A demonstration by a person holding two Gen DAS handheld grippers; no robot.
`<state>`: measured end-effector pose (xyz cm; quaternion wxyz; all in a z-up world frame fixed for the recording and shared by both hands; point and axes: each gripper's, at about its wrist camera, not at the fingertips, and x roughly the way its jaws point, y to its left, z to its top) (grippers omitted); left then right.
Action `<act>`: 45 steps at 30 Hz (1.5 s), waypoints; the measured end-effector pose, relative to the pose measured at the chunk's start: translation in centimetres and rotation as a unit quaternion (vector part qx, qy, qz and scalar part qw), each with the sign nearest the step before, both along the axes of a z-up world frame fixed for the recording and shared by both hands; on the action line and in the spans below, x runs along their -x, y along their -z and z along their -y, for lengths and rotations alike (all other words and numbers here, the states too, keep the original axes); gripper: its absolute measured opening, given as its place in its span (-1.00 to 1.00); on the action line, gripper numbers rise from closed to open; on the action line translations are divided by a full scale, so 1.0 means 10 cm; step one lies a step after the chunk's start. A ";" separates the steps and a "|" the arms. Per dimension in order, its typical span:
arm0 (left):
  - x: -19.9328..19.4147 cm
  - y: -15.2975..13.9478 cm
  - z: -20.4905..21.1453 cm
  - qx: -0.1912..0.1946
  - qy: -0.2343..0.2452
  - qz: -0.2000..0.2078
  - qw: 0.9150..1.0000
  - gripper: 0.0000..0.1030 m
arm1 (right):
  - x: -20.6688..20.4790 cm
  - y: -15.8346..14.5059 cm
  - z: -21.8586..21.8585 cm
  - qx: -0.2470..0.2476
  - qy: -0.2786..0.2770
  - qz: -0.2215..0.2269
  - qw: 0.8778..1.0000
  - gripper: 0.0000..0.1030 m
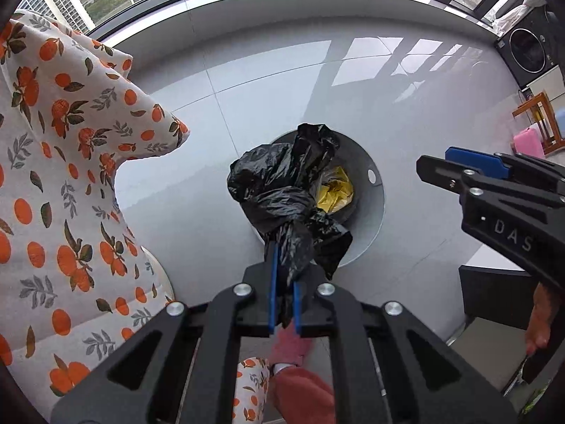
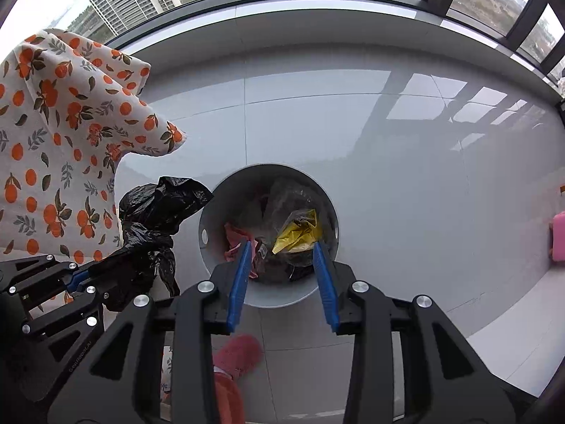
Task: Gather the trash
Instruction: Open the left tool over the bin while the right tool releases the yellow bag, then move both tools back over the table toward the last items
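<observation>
Black plastic fills my left view: the left gripper (image 1: 284, 279) has its blue pads pinched tight on the knotted neck of the black trash bag (image 1: 282, 190), which hangs over the rim of the grey bin (image 2: 328, 208) on the pale tiled floor (image 2: 406, 162). My right gripper (image 2: 282, 258) points down into the bin, jaws parted and empty, above a yellow wrapper (image 2: 298, 233). An orange-print cloth (image 1: 60, 162) drapes to the left.
</observation>
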<state>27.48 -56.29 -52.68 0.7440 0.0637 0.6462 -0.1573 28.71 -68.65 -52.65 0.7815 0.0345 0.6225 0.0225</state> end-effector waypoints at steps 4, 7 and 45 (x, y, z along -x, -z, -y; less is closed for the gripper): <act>-0.08 0.10 0.16 0.017 0.007 -0.011 1.000 -0.80 | 0.12 -0.09 0.09 0.008 0.002 0.000 1.000 -0.32; -0.10 0.10 0.24 0.028 0.013 -0.024 0.999 -0.55 | 0.19 -0.19 0.12 0.013 0.005 0.003 1.000 -0.32; 0.83 -3.18 -4.70 -0.077 -0.206 0.174 0.960 0.34 | 0.39 -3.12 -4.29 -0.095 -0.211 0.133 0.964 -0.27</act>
